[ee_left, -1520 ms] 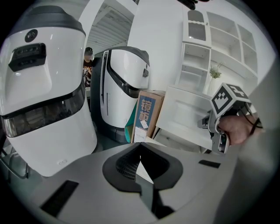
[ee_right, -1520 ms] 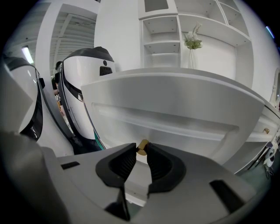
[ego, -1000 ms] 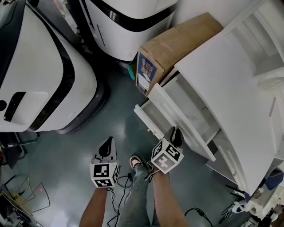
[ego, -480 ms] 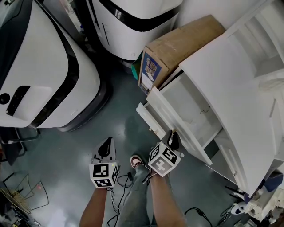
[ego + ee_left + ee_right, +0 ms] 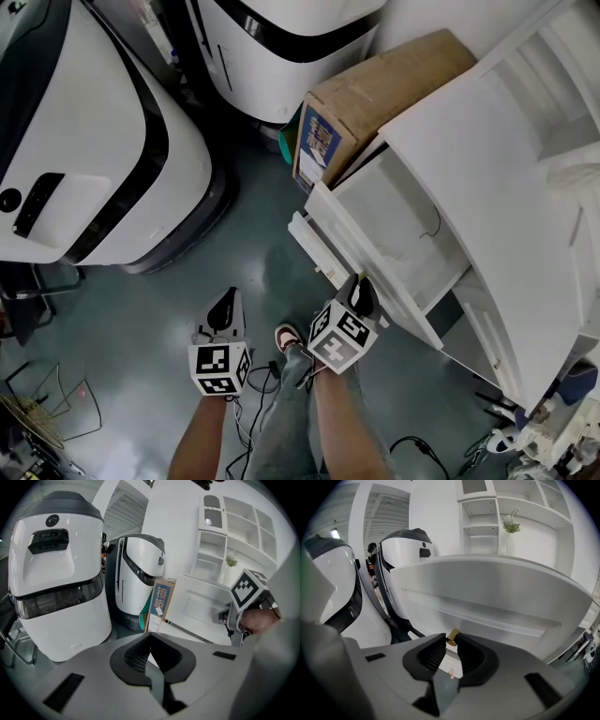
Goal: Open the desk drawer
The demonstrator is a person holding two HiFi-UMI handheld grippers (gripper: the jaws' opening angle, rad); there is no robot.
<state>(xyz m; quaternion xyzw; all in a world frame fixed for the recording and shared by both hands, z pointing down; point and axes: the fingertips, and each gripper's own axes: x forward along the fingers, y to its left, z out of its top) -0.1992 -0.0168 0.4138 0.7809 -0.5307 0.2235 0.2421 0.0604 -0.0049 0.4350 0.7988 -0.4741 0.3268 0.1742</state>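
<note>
The white desk [image 5: 487, 178] fills the right of the head view, and its drawer [image 5: 352, 248] stands pulled out with the inside showing. My right gripper [image 5: 360, 294] is at the drawer's front panel [image 5: 487, 606], shut on the small brass knob [image 5: 452, 637], which sits pinched between the pad tips. The right gripper [image 5: 451, 640] looks up along that panel. My left gripper [image 5: 224, 313] hangs over the floor to the left, apart from the drawer, shut with nothing in it [image 5: 149, 637]. From there the drawer [image 5: 197, 606] and the right gripper [image 5: 226, 618] show at right.
A cardboard box [image 5: 375, 89] leans against the desk behind the drawer. Two large white machines [image 5: 84, 159] [image 5: 281, 42] stand at left and back. The person's shoe [image 5: 287, 339] and cables lie on the grey floor between the grippers. A lower drawer front [image 5: 314, 246] sits below.
The drawer has slid further out of the desk, and the right gripper has drawn back with the knob, down and left in the head view. The left gripper has stayed in place.
</note>
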